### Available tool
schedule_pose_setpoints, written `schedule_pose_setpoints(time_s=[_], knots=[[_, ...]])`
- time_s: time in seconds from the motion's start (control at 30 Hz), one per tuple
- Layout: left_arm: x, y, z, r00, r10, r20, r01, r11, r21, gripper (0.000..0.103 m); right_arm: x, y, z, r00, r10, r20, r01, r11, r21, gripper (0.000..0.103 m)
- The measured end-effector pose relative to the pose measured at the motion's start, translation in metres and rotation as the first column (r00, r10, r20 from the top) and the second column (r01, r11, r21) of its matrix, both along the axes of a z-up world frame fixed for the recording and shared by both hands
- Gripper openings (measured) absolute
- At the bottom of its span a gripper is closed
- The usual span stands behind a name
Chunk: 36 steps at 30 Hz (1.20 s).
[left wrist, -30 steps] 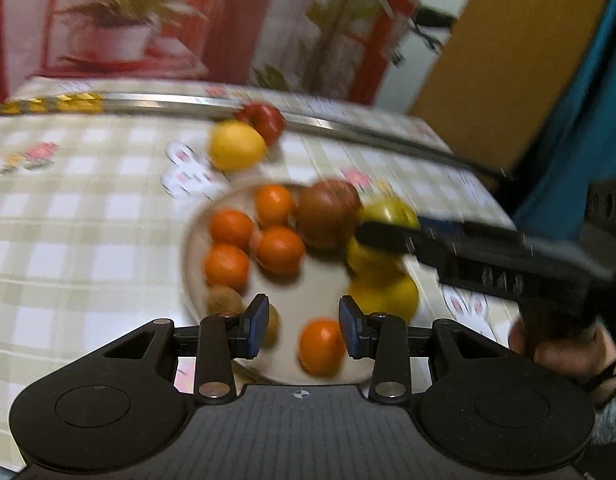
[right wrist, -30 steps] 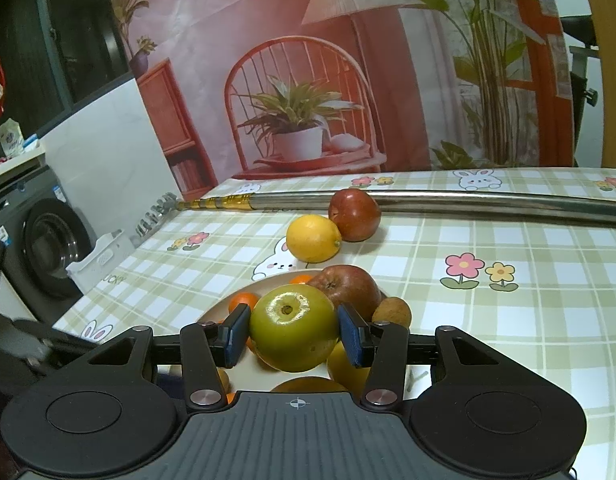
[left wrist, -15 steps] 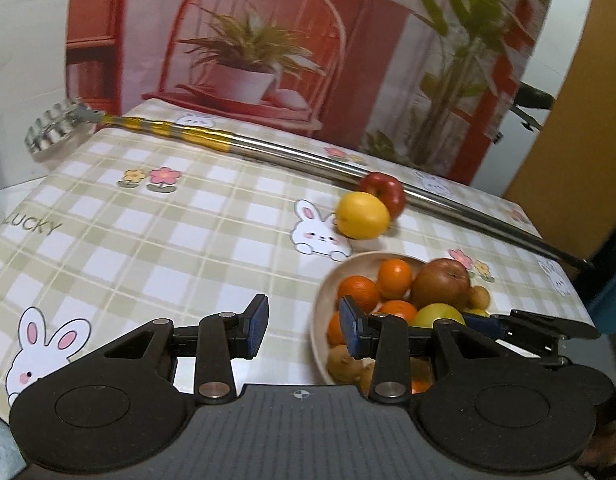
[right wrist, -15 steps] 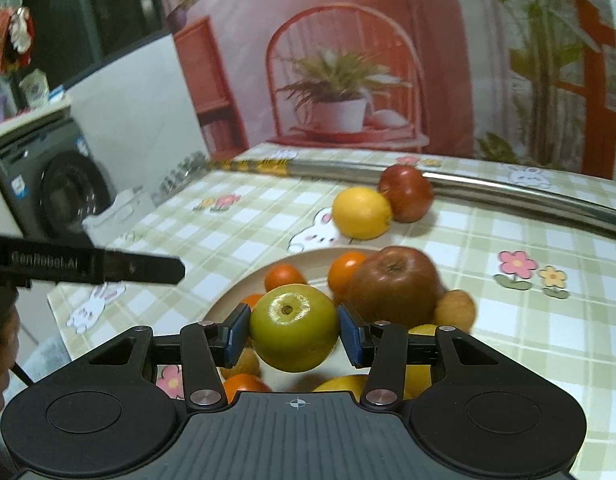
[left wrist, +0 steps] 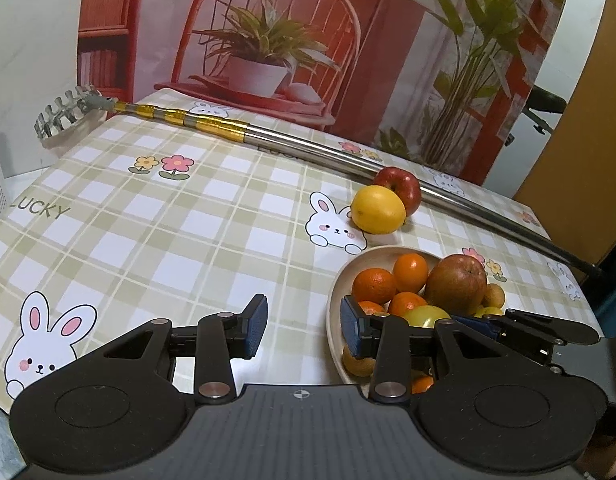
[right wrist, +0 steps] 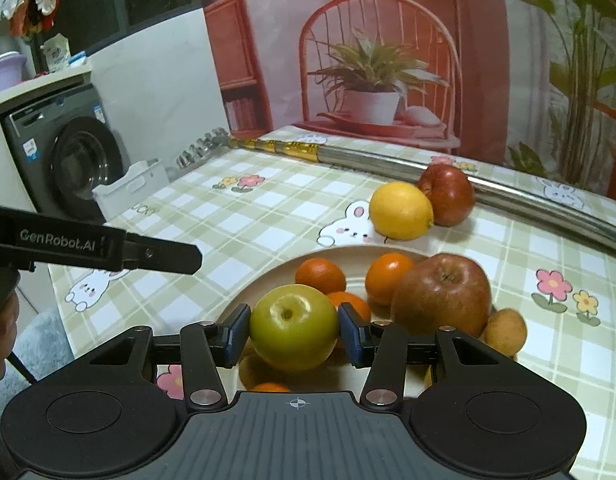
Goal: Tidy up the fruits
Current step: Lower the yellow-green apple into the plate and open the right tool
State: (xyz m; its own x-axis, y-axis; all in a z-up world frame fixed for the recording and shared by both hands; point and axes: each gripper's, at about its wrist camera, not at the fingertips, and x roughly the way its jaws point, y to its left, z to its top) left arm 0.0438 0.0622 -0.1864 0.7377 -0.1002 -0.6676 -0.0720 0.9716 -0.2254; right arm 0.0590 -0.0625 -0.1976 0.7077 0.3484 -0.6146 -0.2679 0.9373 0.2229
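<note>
Right tongs (right wrist: 294,330) pinch a green apple (right wrist: 294,328) above the fruit plate (right wrist: 268,276).
Left tongs (left wrist: 304,330) spread, empty, at the plate's nine o'clock; lemon (right wrist: 401,211) and red apple (right wrist: 448,195) on the desk (right wrist: 236,216) at twelve.

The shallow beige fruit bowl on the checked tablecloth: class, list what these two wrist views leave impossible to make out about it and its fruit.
- Left wrist view: the beige bowl's near rim, hidden by the left gripper.
- Left wrist view: the yellow-green apple, mostly hidden behind that gripper's finger.
- Right wrist view: fruit beneath the yellow-green apple, hidden by it and the right gripper.
- Right wrist view: the steel pole's far end, cut off by the right edge.
</note>
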Motion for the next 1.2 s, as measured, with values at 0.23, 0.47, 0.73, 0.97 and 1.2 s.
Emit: schedule_pose_setpoints(time_s=[0.23,0.47,0.73,0.97,1.2], knots=[[0.001,-0.002,-0.003,1.000,-0.010,-0.010,0.010,1.000,-0.001,0.045,-0.003,-0.001,-0.004,0.999,-0.037,-0.015,0.037,0.999,0.025,0.044],[0.002,-0.007,-0.006,0.999,-0.039,-0.021,0.039,0.999,0.007,0.045,-0.007,-0.006,-0.007,0.998,-0.055,-0.029,0.057,0.996,0.063,0.044],[0.002,-0.006,-0.007,0.999,-0.034,-0.023,0.034,0.999,0.004,0.045,-0.011,-0.004,-0.004,0.999,-0.049,-0.014,0.050,0.997,0.057,0.045],[0.002,-0.003,-0.005,1.000,-0.020,-0.009,0.020,1.000,0.004,0.045,-0.017,-0.010,0.003,0.997,-0.073,0.023,0.071,0.996,0.047,0.045],[0.008,0.006,0.005,1.000,0.006,0.017,-0.006,1.000,-0.003,0.045,-0.017,-0.028,0.020,0.989,-0.119,0.085,0.117,0.993,0.026,0.045]])
